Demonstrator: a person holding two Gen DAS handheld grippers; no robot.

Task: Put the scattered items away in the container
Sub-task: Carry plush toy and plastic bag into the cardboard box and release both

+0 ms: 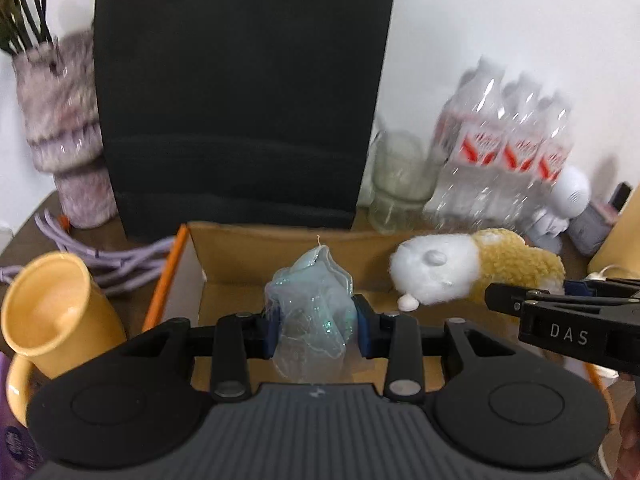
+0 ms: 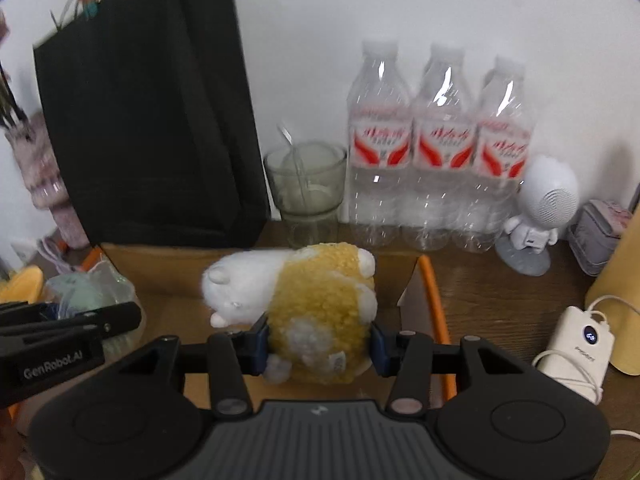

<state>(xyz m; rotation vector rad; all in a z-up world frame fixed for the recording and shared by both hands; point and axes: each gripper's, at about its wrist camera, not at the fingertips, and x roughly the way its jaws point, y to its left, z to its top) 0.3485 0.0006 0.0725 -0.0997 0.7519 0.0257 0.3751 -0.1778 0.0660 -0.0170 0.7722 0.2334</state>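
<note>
My left gripper (image 1: 316,330) is shut on a pale blue sheer fabric bundle (image 1: 312,300), held over the open cardboard box (image 1: 256,256). To its right hangs a white and tan plush toy (image 1: 460,274). My right gripper (image 2: 318,344) is shut on that plush toy (image 2: 304,304), pads pressing its tan body, above the same cardboard box (image 2: 160,264). In the right wrist view the fabric bundle (image 2: 88,284) shows at the far left behind the left gripper's fingers (image 2: 116,318). In the left wrist view the right gripper's fingers (image 1: 520,300) reach in from the right edge.
A tall black paper bag (image 1: 240,100) stands behind the box. Three water bottles (image 2: 436,148), a glass cup (image 2: 308,188) and a white figurine speaker (image 2: 536,216) line the wall. A yellow mug (image 1: 56,316) sits left; a white power bank (image 2: 576,348) with cable lies right.
</note>
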